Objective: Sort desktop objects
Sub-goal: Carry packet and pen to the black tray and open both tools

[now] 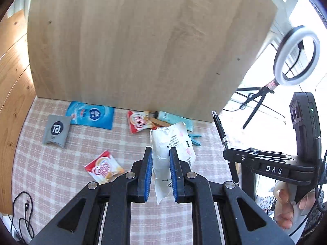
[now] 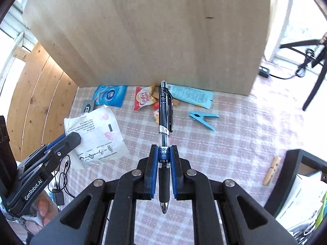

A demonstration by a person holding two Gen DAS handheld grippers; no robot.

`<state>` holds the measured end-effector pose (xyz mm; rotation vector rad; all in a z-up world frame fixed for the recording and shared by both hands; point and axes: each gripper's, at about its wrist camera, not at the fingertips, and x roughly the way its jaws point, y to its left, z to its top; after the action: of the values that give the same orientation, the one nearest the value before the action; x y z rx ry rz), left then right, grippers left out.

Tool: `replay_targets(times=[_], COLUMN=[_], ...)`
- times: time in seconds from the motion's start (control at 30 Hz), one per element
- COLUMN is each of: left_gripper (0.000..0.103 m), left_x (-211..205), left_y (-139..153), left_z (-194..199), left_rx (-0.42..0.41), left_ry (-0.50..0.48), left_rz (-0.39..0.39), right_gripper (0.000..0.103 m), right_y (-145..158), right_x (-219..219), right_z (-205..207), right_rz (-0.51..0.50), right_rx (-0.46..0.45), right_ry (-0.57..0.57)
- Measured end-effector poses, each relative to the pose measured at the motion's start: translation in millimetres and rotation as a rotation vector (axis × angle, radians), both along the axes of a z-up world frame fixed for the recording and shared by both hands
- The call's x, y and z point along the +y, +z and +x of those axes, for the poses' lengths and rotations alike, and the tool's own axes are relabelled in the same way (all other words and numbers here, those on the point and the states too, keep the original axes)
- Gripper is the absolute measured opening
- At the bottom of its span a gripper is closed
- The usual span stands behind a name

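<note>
My left gripper (image 1: 161,151) is shut on a crumpled white paper packet (image 1: 173,138), held up off the pink checked tablecloth (image 1: 61,163). From the right wrist view, the same packet (image 2: 96,136) hangs from the left gripper (image 2: 67,136) at the left. My right gripper (image 2: 164,149) is shut on a black pen (image 2: 165,106); its clip end points away and its tip toward the camera. In the left wrist view the pen (image 1: 219,128) sticks up from the right gripper (image 1: 226,153), held by a hand (image 1: 286,204).
Along the upright wooden board (image 1: 143,40) lie a blue wipes pack (image 1: 91,115), a grey sachet (image 1: 56,131), two creamer sachets (image 1: 104,168) (image 1: 139,121), a pale blue tube (image 2: 190,96) and a blue clothes peg (image 2: 204,118). A wooden peg (image 2: 271,170) lies beside a black box (image 2: 296,163).
</note>
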<state>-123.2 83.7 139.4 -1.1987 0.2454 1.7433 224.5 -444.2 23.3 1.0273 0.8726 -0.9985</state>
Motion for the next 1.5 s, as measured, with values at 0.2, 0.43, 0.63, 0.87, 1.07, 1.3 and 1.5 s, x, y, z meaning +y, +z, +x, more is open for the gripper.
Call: replay_targets(times=[0.2,0.43,0.63,0.87,1.07,1.3,1.5], left_gripper=[0.015,0.015,0.015,0.015,0.048,0.054,0.046], left_x=[45.1,100.9,140.2,167.0,185.5,175.5,157.3], left_y=[25.9,46.2,53.2,61.1,58.9,58.4,53.5], left_z=[87.7,194.7,274.2,338.0,361.0,343.6,302.8], left_rx=[0.018,0.022,0.030,0.030,-0.018,0.035,0.063], left_ry=[-0.196,-0.414,-0.554,-0.659,-0.700,-0.661,-0.610], left_rz=[0.006,0.012,0.029,0.048,0.041,0.047,0.026], right_gripper=[0.012,0.012,0.012,0.012,0.014,0.028,0.028], right_y=[18.8,35.9,29.0,19.1,15.6,24.2,35.3], right_x=[45.6,106.0,151.2,182.7,197.8,202.6,190.5], right_z=[-100.9,-221.5,-297.0,-335.8,-344.6,-346.6,-327.2], right_rz=[-0.026,-0.044,-0.021,0.002,0.001,-0.023,-0.056], right_rx=[0.039,0.114,0.135,0.139,0.129,0.130,0.137], right_ry=[-0.173,-0.390,-0.545,-0.635,-0.650,-0.688,-0.648])
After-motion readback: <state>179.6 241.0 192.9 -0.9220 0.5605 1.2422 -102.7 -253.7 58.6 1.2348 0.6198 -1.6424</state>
